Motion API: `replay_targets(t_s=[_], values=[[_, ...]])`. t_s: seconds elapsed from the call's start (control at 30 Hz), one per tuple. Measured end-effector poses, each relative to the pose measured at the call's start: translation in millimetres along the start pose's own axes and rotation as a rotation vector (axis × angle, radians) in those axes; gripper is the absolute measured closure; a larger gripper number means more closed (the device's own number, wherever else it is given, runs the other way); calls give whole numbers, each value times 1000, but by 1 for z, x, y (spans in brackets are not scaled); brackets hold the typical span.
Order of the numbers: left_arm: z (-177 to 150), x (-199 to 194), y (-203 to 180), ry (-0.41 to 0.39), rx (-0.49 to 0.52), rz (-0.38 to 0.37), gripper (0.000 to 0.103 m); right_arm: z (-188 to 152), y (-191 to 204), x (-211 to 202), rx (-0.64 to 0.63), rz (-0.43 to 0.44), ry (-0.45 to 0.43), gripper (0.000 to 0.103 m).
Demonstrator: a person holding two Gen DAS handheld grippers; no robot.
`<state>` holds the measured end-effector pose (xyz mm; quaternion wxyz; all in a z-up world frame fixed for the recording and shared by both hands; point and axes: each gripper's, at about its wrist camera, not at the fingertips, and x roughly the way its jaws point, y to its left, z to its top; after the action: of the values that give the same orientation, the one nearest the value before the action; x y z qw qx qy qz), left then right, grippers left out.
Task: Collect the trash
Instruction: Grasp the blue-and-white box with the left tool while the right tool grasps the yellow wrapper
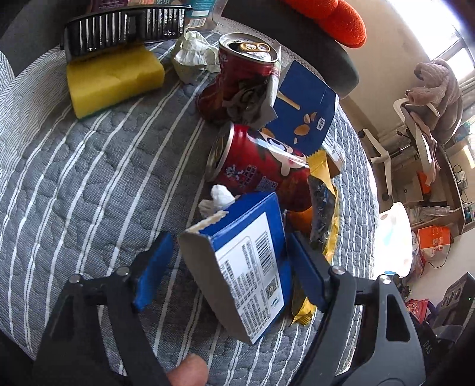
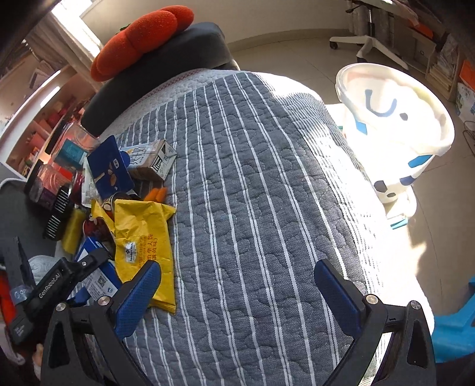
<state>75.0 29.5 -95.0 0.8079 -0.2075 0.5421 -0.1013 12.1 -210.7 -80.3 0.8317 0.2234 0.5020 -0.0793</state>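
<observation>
**Trash pile barely dented; first box about to be taken**

Left wrist view: the left gripper [image 1: 228, 267] straddles a torn blue carton [image 1: 246, 267] that stands on end on the quilted bed cover [image 1: 89, 178]. Its right pad lies against the carton's side, but the left pad stands clear of it, so the carton is between the jaws and not yet clamped. Beyond it the litter is all in place: a lying red can [image 1: 255, 169], a crushed red can [image 1: 240, 77] standing upright, a second blue box [image 1: 305, 110], two crumpled tissues [image 1: 194, 55], and a yellow wrapper [image 1: 323, 213]. A yellow sponge [image 1: 112, 78] and a black comb-like brush [image 1: 124, 28] sit at the far edge; whether they count as trash I cannot tell.

Right wrist view: the right gripper [image 2: 237, 291] hangs spread wide and empty over bare striped quilt. The heap lies to its left, with a yellow snack bag [image 2: 145, 225] and a small drink carton [image 2: 156, 161] uppermost. A white bin [image 2: 394, 124] stands on the tiled floor beside the bed and looks empty, so I judge almost everything is left to collect.

The room is sunlit and cluttered: an orange cushion [image 2: 142, 32], an office chair, shelves.
</observation>
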Motion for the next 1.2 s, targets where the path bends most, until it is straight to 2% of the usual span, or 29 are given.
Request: replay_targets(t_s=[0.03,0.1,0.23,0.4,0.6,0.7,0.73,0.8,0.87,0.93,1.0,1.07,1.2], values=[[0,-1,-2,9,14,-15,56,0,2,2,-5,8,3,0],[1,-4,-6,5,31,-42,63,-1,7,5,-21,19,6,0],[1,-26,-7,-64,73,-31,75,-2,22,13,-68,45,14,0],[6,-65,4,-181,101,-14,74,-2,45,32,-133,59,40,0],[13,-59,17,-167,66,-32,74,3,64,58,-164,52,66,0],[13,-58,17,-167,61,-37,74,2,77,63,-213,37,49,1],[12,-59,18,-168,62,-39,74,0,82,64,-240,30,45,8],[10,-60,19,-169,65,-38,74,-3,91,70,-293,16,62,36],[10,-59,19,-169,66,-35,74,-6,99,71,-328,-18,40,44],[10,-60,19,-172,63,-36,74,-4,95,68,-303,19,39,54],[10,-60,18,-177,66,-35,74,-1,88,61,-261,77,40,72],[9,-61,16,-182,72,-32,74,1,80,54,-231,103,36,78],[8,-62,12,-190,87,-31,74,3,71,40,-204,114,4,82]])
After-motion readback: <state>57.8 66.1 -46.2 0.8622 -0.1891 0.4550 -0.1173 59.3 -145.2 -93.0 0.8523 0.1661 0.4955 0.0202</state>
